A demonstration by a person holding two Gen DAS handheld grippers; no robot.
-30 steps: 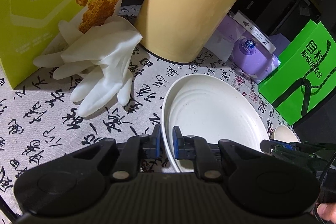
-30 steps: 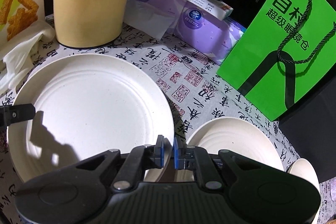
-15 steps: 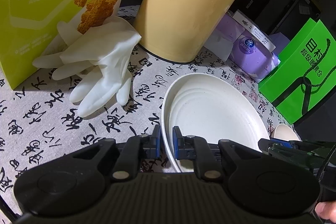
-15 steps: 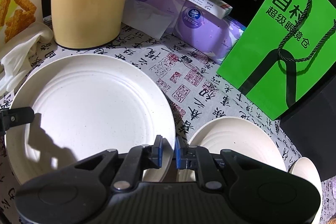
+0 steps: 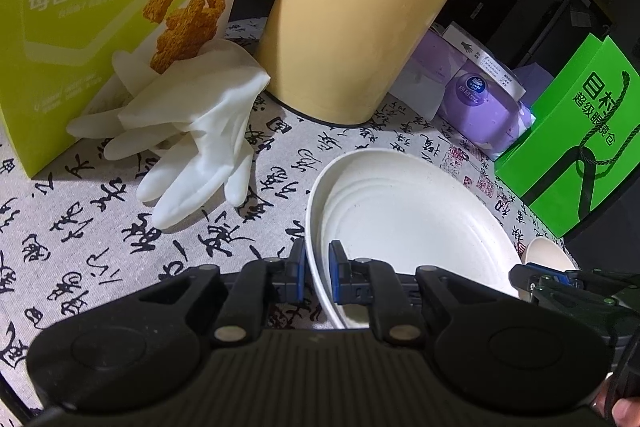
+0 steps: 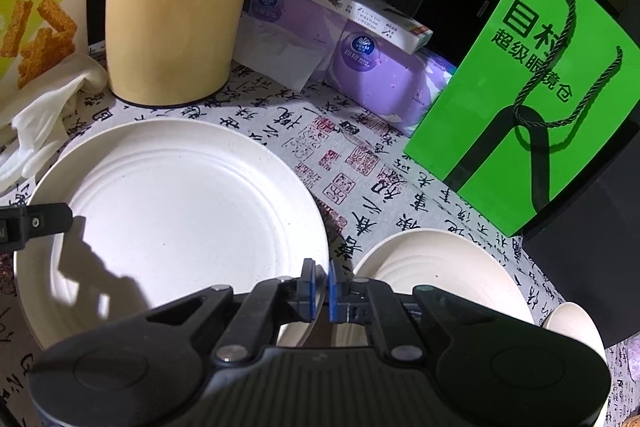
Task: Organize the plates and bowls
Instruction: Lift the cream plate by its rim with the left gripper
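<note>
Large plate (image 6: 176,211) sits on the tabletop (image 6: 360,163), rim caught on both sides: left gripper (image 5: 317,267) on its left edge, right gripper (image 6: 320,285) on its right edge. Second plate (image 6: 444,267) just right of it, cup (image 6: 576,323) further right at the tabletop edge. Behind the large plate: kettle (image 6: 176,7). Left of the kettle: rubber gloves (image 5: 188,131), leaning against the snack box (image 5: 100,7) behind them. Right of the kettle: tissue packs (image 6: 360,67) with a small carton (image 6: 372,15) on top. Paper bag (image 6: 532,87) stands right of the packs, behind the second plate.
</note>
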